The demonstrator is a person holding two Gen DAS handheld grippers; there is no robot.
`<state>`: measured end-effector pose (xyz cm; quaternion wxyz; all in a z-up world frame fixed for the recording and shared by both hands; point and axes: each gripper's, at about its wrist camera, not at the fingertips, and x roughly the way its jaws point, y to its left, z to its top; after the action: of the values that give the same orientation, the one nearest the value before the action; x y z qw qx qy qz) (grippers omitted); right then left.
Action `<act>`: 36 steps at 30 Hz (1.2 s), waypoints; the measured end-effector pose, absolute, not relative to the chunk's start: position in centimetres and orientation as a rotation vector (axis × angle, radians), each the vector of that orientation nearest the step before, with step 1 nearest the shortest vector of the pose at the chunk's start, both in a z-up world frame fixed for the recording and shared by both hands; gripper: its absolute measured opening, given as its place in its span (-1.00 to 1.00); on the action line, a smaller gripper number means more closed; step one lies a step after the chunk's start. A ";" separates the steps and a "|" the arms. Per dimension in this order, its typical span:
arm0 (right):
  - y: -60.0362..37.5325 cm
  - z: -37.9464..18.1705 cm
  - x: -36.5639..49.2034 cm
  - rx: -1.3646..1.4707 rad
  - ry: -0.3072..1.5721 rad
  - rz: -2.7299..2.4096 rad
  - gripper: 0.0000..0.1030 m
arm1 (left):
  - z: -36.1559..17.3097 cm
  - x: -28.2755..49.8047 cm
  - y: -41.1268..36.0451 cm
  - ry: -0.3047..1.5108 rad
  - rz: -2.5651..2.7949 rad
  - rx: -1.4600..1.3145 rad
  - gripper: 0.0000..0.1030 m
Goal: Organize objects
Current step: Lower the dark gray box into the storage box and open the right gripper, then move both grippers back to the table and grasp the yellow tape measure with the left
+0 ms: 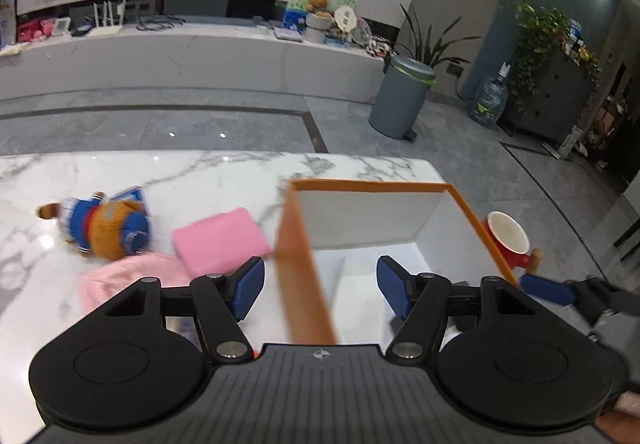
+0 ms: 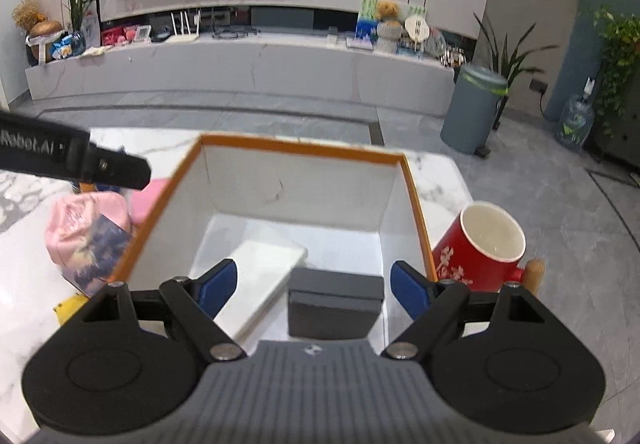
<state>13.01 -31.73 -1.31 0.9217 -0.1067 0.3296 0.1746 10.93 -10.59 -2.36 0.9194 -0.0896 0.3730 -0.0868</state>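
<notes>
Left wrist view
My left gripper (image 1: 320, 290): I hold it low over the marble table (image 1: 120, 179), tilted down and forward; its jaws are spread wide with nothing between the blue pads (image 1: 248, 290), and they straddle the left wall of the box.
Box (image 1: 304, 264): orange outside, white inside, open at the top, standing on the right part of the table. From here I see only a white flat shape on its floor, blurred.
Left of the box: a pink packet (image 1: 220, 240) lies just beside the wall, a pale pink cloth (image 1: 132, 280) nearer to me, and a stuffed toy (image 1: 104, 224) in blue and brown lies on its side further left.
Right of the box: a red mug (image 1: 508, 240) with a white inside stands close against the outer wall.
My right gripper (image 1: 548, 290): one blue fingertip pokes in at the right edge, near the mug; I cannot tell its opening from here.

Right wrist view
My right gripper (image 2: 314, 288): I hold it above the near edge of the box (image 2: 416, 203), looking down into it; the jaws are wide apart and grip nothing.
Inside the box: a white flat packet (image 2: 260, 280) lies on the floor to the left, and a dark grey case (image 2: 334, 304) sits beside it to the right, both below my open fingers.
Mug (image 2: 480, 248): tilted, outside the right wall, with a wooden handle (image 2: 534, 276).
Left arm (image 2: 72, 157): a black bar crossing above the pink cloth (image 2: 88, 236).
</notes>
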 end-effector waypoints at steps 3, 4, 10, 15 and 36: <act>-31.3 -0.2 12.0 -0.201 0.651 0.354 0.64 | -2.7 10.5 -8.7 0.764 -0.157 -0.192 0.46; -31.1 0.1 11.7 -0.194 0.641 0.356 0.64 | -2.8 10.4 -8.1 0.764 -0.151 -0.198 0.46; -29.4 1.6 9.9 -0.178 0.600 0.390 0.64 | -3.7 8.1 -5.0 0.733 -0.157 -0.206 0.47; -28.0 2.2 8.4 -0.145 0.574 0.429 0.64 | -5.3 6.6 -2.5 0.724 -0.124 -0.198 0.48; -22.3 -2.0 3.9 -0.177 0.569 0.546 0.65 | -13.3 2.2 -3.0 0.715 -0.260 0.040 0.62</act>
<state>3.94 -22.29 -2.03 0.9195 -0.0860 0.2768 0.2656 2.17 -2.96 -13.33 0.9283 0.0193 0.3488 -0.1271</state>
